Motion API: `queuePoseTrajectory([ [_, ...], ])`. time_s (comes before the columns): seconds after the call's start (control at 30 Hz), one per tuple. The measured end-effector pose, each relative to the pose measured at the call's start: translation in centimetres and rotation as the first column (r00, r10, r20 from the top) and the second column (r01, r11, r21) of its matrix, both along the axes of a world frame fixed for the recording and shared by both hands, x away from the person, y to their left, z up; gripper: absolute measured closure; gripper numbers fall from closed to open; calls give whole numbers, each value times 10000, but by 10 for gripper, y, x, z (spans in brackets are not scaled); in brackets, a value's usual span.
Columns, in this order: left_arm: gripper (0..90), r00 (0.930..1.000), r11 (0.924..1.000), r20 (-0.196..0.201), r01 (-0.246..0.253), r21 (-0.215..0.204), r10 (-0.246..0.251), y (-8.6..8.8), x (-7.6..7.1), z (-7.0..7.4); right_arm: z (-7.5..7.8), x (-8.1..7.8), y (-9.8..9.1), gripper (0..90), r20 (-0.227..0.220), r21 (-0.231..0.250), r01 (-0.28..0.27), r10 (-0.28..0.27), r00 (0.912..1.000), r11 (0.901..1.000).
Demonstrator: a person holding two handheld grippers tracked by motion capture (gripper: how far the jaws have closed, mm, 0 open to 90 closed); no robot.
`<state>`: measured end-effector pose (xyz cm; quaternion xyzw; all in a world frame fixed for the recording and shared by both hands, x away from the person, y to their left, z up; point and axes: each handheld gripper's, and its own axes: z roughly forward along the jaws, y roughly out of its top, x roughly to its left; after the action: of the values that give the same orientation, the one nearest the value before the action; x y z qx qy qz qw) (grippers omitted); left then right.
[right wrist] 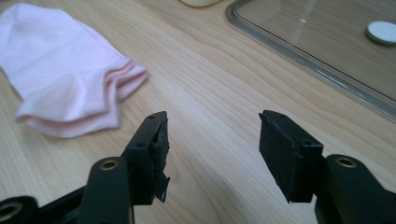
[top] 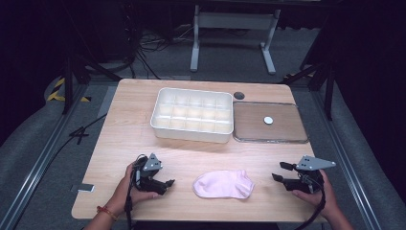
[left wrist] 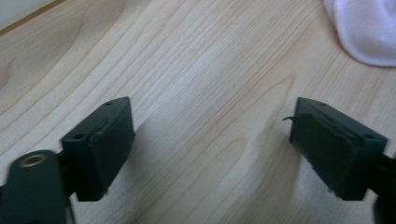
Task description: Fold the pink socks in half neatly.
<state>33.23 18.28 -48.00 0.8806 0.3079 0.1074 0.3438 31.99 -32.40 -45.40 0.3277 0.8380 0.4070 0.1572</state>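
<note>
High view: the pink sock (top: 223,184) lies between both grippers, long axis across — left gripper (top: 168,182) nearer, right gripper (top: 279,171) farther. Left gripper view: jaws spread, empty, sock (left wrist: 369,28) ahead-right. Right gripper view: jaws spread, sock (right wrist: 60,70) ahead-left.

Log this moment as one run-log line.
left gripper: open, empty | right gripper: open, empty | pink sock: flat between them, untouched

A soft, matt pink cloth sock (top: 223,184) is lying on a pale wood-grain table (top: 129,120) with a smooth finish. A smooth white plastic box (top: 192,114) is sitting beside a glossy clear lid (top: 269,122). Gripper pads (right wrist: 289,149) are looking matt black and rubbery.
</note>
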Motion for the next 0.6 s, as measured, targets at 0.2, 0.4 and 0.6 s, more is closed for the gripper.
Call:
queuePoseTrajectory([
  [0.2,267,9997,9990,-41,245,-376,-247,-11,-1,7,9,1,25,516,240,-42,-677,678,9974,9977],
  [0.4,287,9983,9941,-50,574,-915,-581,-31,-3,15,14,0,57,644,262,-72,-1496,1497,9884,9887],
  [0.6,286,9942,9875,-81,1058,-1171,-1075,-56,-6,18,8,3,88,753,121,-4,-2308,2308,9729,9730],
])
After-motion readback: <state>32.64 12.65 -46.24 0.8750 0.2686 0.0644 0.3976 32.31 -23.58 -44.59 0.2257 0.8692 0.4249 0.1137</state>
